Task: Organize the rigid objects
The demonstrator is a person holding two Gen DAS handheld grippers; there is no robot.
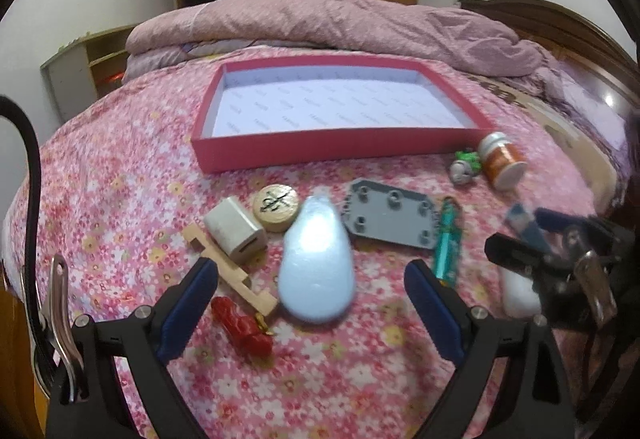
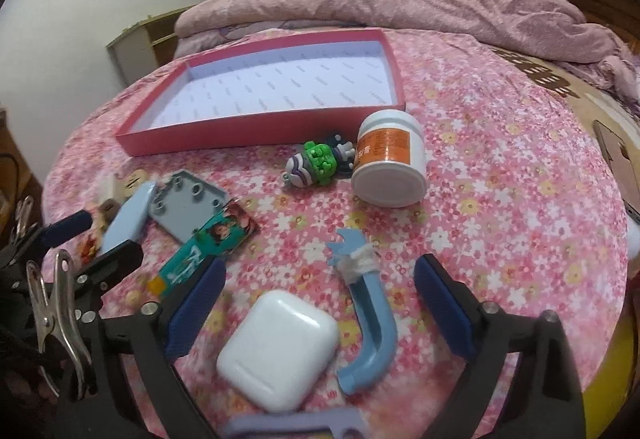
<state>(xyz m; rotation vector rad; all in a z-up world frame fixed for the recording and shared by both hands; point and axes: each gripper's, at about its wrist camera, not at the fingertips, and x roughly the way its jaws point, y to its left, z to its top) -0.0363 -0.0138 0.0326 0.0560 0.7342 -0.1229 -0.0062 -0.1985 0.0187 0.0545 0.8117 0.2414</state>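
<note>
A shallow pink box point(image 1: 256, 153) point(image 2: 224, 139) with a white floor lies empty on the flowered bedspread. In the left wrist view my left gripper point(image 1: 312, 279) is open around a pale blue egg-shaped object point(image 1: 316, 259), with no contact visible. Near it lie a white charger cube point(image 1: 236, 235), a round wooden piece point(image 1: 275, 206), a grey plate point(image 1: 390, 213), a red figure point(image 1: 242, 325) and a wooden strip point(image 1: 230, 275). In the right wrist view my right gripper point(image 2: 320, 275) is open above a white earbud case point(image 2: 278, 347) and a blue toy wrench point(image 2: 366, 303).
A white jar with an orange label point(image 2: 390, 163) lies on its side beside a green toy figure point(image 2: 316, 163). A teal lighter point(image 2: 200, 251) point(image 1: 448, 239) lies between the grippers. A folded pink quilt point(image 1: 320, 23) lies behind the box. Wooden wardrobes stand at the back.
</note>
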